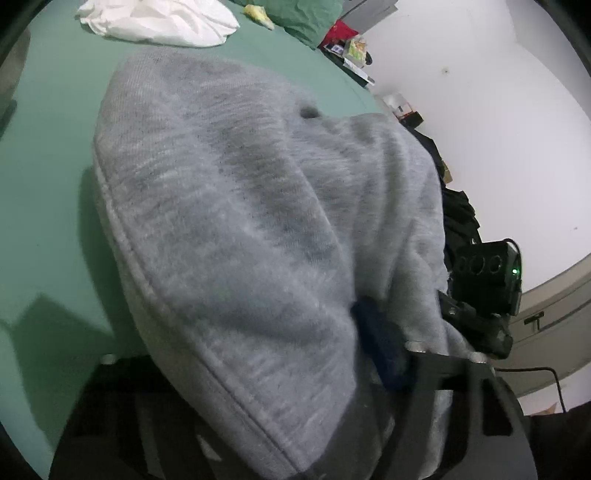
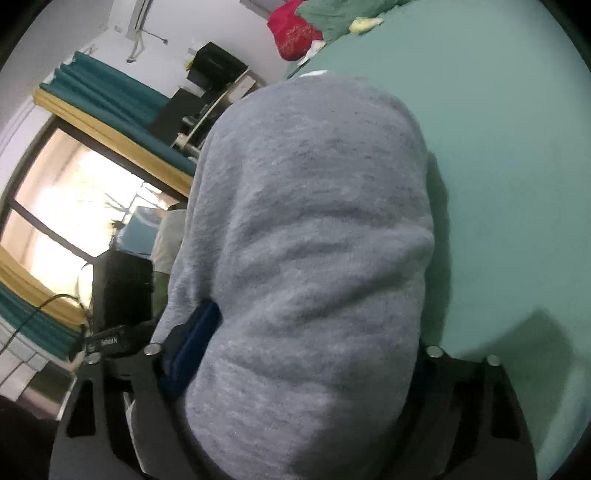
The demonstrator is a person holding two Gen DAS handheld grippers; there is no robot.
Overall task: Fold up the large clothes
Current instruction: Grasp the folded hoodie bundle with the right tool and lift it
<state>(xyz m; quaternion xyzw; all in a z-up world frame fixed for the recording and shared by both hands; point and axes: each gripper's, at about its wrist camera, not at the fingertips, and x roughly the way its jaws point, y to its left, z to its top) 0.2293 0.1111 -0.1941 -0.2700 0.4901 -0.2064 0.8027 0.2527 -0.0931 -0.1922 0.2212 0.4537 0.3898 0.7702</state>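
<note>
Left wrist view: looked early or mid-fold, by judgement, with no flat folded stack anywhere in sight. Grey sweatshirt (image 1: 258, 229) bunched thickly over and between the fingers, hanging forward from them and held above the green bed sheet (image 1: 48, 184), not laid out. Stitched hem edge running down the near-left side of the cloth. Left gripper (image 1: 295, 387) apparently clamped on the sweatshirt, blue pad (image 1: 380, 350) of the right-hand finger pressed into the fabric, left-hand finger buried under it. Pointed forward and down over the bed, tilted. Beyond the fingertips, far off, a white garment (image 1: 159, 22) lying crumpled and unfolded, so likely more work left. Just right of the fingers, the other gripper's black body with a green light.

Right wrist view: same grey sweatshirt (image 2: 314, 240) again filling the space between and ahead of the fingers, draped in a rolled bulge above the green bed sheet (image 2: 517, 166). Right gripper (image 2: 295, 369) closed on the cloth, blue pad (image 2: 192, 350) of the left-hand finger against it, right-hand finger mostly covered. Tilted, aimed along the bed; window (image 2: 74, 206) off to the left of the fingers. Laying the garment flat and making the folds judged still to do
</note>
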